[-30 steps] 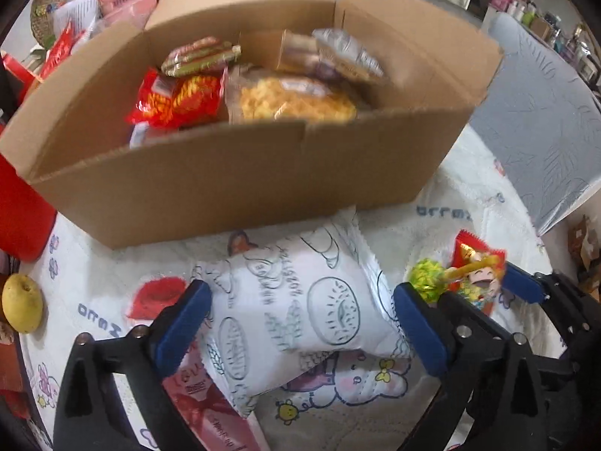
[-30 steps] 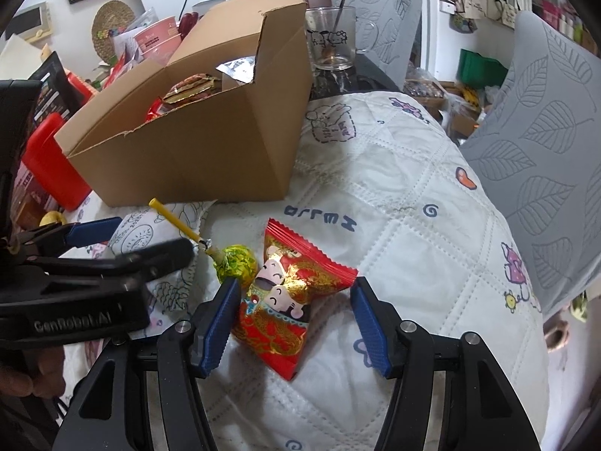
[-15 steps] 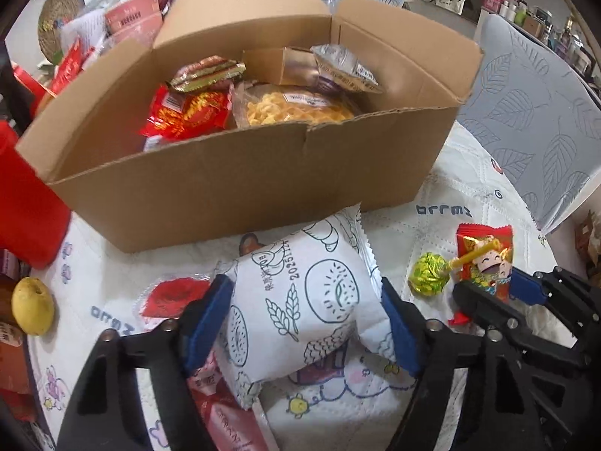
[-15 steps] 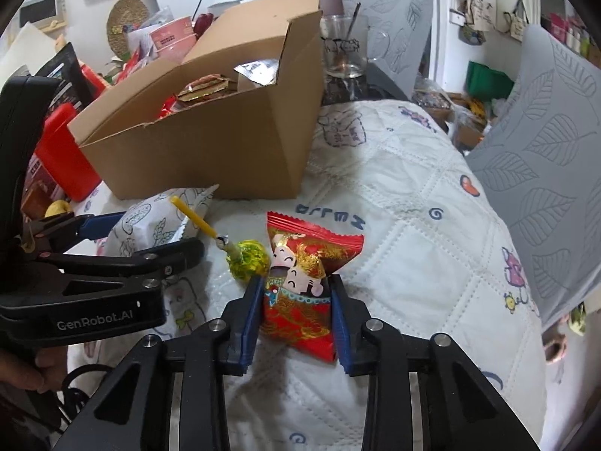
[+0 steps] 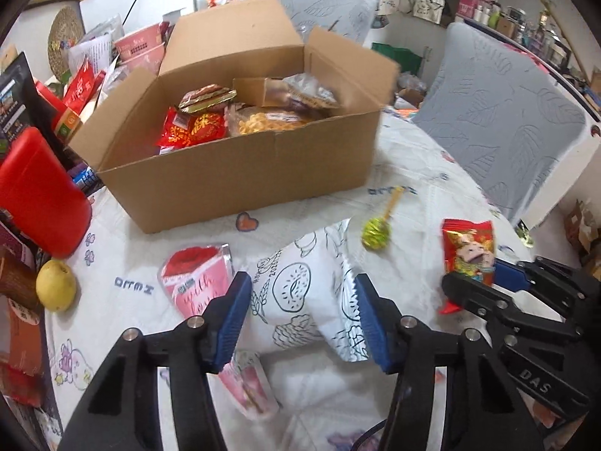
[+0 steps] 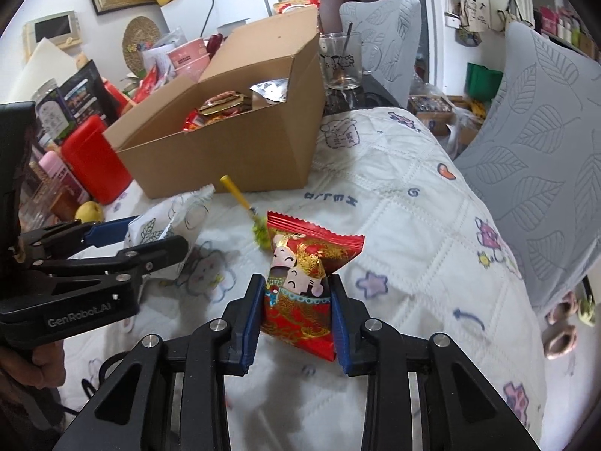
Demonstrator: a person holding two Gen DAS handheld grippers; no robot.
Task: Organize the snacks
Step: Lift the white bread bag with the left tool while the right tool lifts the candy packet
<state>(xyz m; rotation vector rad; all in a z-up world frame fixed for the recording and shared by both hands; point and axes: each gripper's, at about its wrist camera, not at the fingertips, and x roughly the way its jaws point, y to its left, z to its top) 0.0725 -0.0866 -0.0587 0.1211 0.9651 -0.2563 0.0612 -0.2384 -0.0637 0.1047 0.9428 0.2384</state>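
Snacks gripped, left fingers (image 5: 240,308) closing on white packet (image 5: 300,300), right fingers (image 6: 253,308) squeezing half-hidden red packet (image 6: 300,282)

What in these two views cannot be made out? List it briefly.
- Left wrist view: the cardboard box front wall hides the lower snacks inside.
- Left wrist view: the pink packet is partly covered by the left gripper and the white pouch.
- Right wrist view: the red packet hides most of the lollipop head.
- Both views: small print on the packets is unreadable.

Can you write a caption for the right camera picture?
Right gripper pinches a red snack packet near the cardboard box.
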